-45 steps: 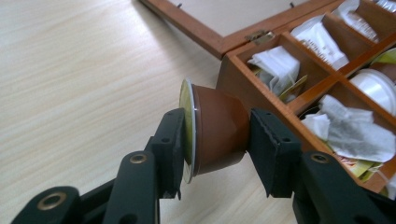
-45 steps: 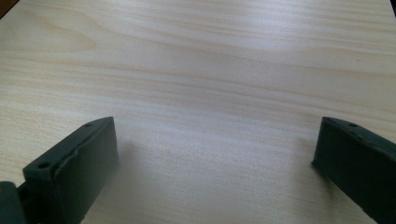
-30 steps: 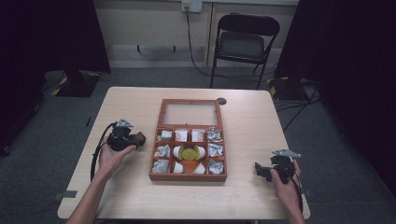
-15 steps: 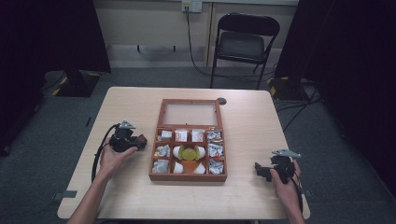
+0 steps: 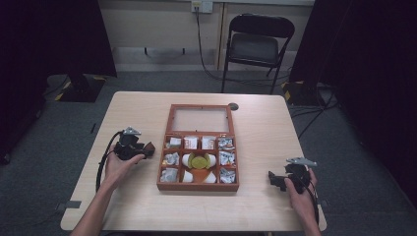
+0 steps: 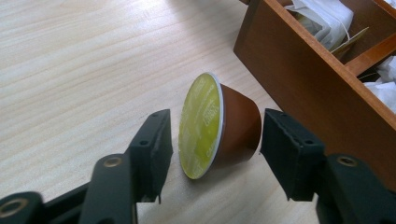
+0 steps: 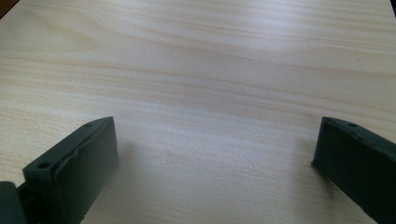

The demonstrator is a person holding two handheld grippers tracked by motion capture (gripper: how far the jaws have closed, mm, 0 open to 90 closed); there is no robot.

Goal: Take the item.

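**Inspector A:** From the high view we record the left tool (image 5: 147, 147) just left of the wooden box (image 5: 164, 160), and the right tool (image 5: 273, 179) well apart from it near the right edge of the surface (image 5: 255, 132). At that range we cannot make out what lies at the left tool's tips.

**Inspector B:** The left gripper view settles it. We note a coffee capsule (image 6: 219, 125) lying on its side on the surface, between the two jaws. There is a gap on each side; neither pad presses it. The jaws have just been opening, so we log the capsule as released, resting just beside the box wall (image 6: 317, 79).

**Inspector A:** Materials?

**Inspector B:** The capsule is a tapered cup, glossy brown body, flat yellow-green foil lid with a thin white rim. The surface is pale wood with fine, straight grain. The box is reddish-brown, smooth, with square dividers; white crumpled paper sachets (image 6: 327, 18) show in its compartments.

**Inspector A:** The high view adds a glazed lid (image 5: 200, 119) lying open behind the compartments.

**Inspector B:** In the right gripper view we find the right tool's jaws wide apart over bare wood, holding nothing. Its pads are matt black and blocky.
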